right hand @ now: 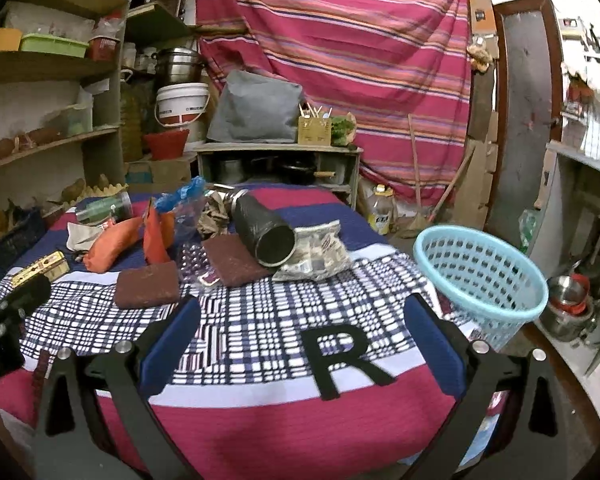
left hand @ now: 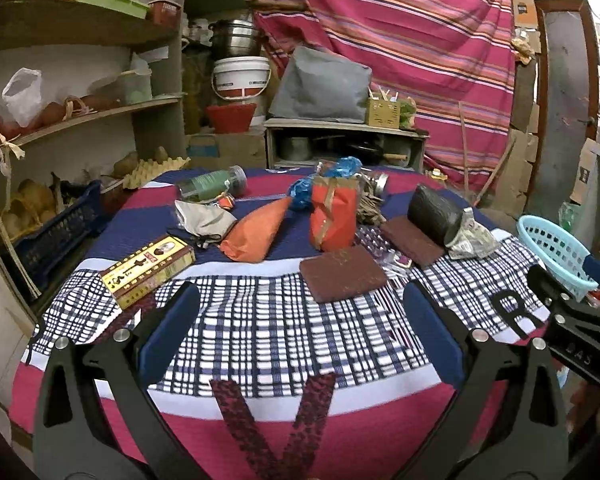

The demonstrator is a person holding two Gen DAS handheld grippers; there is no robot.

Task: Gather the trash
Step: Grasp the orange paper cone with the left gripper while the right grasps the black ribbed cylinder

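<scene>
1. Both tools sit nearest, low over the near edge of the cloth-covered worktop (left hand: pixel 260 344). Left tool (left hand: pixel 300 320) is spread wide with nothing between its blue pads; right tool (right hand: pixel 304 320) is just as wide and just as empty.
2. Far left on the cloth lies a yellow box (left hand: pixel 148 270), flat, near the left tool's left pad.
3. Behind it are a grey rag (left hand: pixel 204 220) and a green bottle (left hand: pixel 214 184) on its side.
4. Next come two orange packets: one lying down (left hand: pixel 256 232), one standing (left hand: pixel 334 216), with crumpled blue plastic (left hand: pixel 300 194) just behind them.
5. Middle ground holds two maroon pads (left hand: pixel 342 274), one closer, one further right, with a shiny blister strip (left hand: pixel 374 240) between them.
6. Right of those, a black roll (right hand: pixel 262 230) lies tilted on a clear crumpled bag (right hand: pixel 320 256).
7. At the far right edge stands the basket (right hand: pixel 480 276), pale blue and perforated. What shows of its inside looks empty, though its bottom is partly hidden.
8. My read: collecting has hardly begun. Every piece is still on the cloth and neither tool grips anything. All the carrying to the basket remains.
</scene>
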